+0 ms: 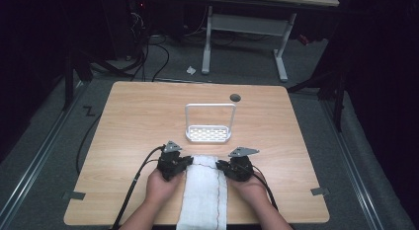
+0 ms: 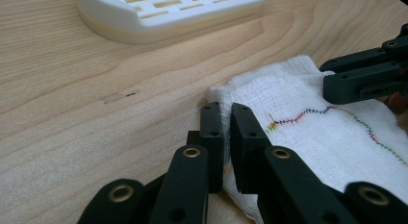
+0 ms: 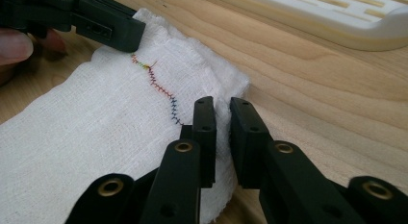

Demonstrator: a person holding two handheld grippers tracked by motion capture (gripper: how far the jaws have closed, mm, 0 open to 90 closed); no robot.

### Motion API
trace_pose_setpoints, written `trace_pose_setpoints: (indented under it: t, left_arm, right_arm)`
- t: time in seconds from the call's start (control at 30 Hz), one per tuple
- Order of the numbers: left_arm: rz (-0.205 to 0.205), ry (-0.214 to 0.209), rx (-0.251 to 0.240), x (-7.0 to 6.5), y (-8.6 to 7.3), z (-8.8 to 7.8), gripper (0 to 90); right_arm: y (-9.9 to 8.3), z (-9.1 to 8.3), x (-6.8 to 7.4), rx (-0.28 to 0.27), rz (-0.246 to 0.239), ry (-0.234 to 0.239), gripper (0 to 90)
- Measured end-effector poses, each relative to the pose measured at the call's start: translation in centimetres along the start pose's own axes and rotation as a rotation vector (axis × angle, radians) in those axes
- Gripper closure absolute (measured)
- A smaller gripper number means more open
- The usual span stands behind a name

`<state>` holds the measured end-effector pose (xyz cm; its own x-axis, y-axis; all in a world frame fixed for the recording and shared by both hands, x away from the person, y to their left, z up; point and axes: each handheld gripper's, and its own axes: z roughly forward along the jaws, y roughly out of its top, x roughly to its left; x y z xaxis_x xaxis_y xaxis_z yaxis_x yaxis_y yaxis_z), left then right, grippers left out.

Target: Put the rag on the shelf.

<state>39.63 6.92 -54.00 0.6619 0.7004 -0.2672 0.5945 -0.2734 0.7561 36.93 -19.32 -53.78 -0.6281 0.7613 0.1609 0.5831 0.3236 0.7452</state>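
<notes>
White cloth [image 1: 203, 190] lies at tabletop [image 1: 133, 121] near edge; left hand-held gripper [image 2: 226, 137] and right hand-held gripper [image 3: 222, 132] each pinch a far corner; lift both evenly, keep cloth taut.

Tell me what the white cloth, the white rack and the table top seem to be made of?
Cloth: loosely woven cotton gauze by its look, matte, open weave, multicoloured zigzag stitching. Rack: probably moulded plastic, smooth slotted base, thin loop handle. Table: light wood grain, smooth, possibly laminate rather than solid wood.

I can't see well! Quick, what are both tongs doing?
Left tongs: closed on the white cloth, left edge.
Right tongs: closed on the cloth's right edge.
</notes>
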Motion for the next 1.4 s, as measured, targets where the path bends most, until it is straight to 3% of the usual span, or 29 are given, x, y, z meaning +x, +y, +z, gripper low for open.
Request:
trace_pose_setpoints:
  t: [0.07,0.27,0.53,0.73,0.83,1.03,1.2,1.4]
  left_arm:
    - [0.001,-0.002,0.000,0.0,0.0,0.0,84.7]
    - [0.006,-0.001,-0.011,-0.1,0.0,-0.1,84.7]
    - [0.032,-0.032,-0.062,-0.2,-0.2,-0.6,84.8]
    - [0.065,-0.040,-0.140,-0.6,-0.1,-1.7,85.2]
    - [0.045,-0.065,-0.181,-0.7,0.5,-2.6,85.3]
    - [0.066,-0.072,-0.200,-1.0,0.9,-3.8,85.5]
    - [0.059,-0.092,-0.241,-1.5,1.4,-4.8,85.4]
    - [0.084,-0.069,-0.274,-2.3,2.4,-5.7,85.5]
  right_arm:
    - [0.0,0.0,0.0,0.001,0.008,0.003,83.3]
    - [0.0,0.0,0.5,-0.012,-0.025,-0.029,84.2]
    - [-0.1,-0.6,0.9,-0.073,-0.026,-0.047,84.2]
    - [0.3,-1.7,1.3,-0.153,-0.025,-0.055,84.1]
    - [0.6,-2.3,1.7,-0.174,-0.039,-0.075,84.2]
    - [1.5,-3.4,2.6,-0.202,-0.077,-0.092,84.2]
    - [2.3,-4.3,3.0,-0.220,-0.115,-0.108,84.2]
    - [3.1,-5.2,2.9,-0.267,-0.118,-0.110,84.2]
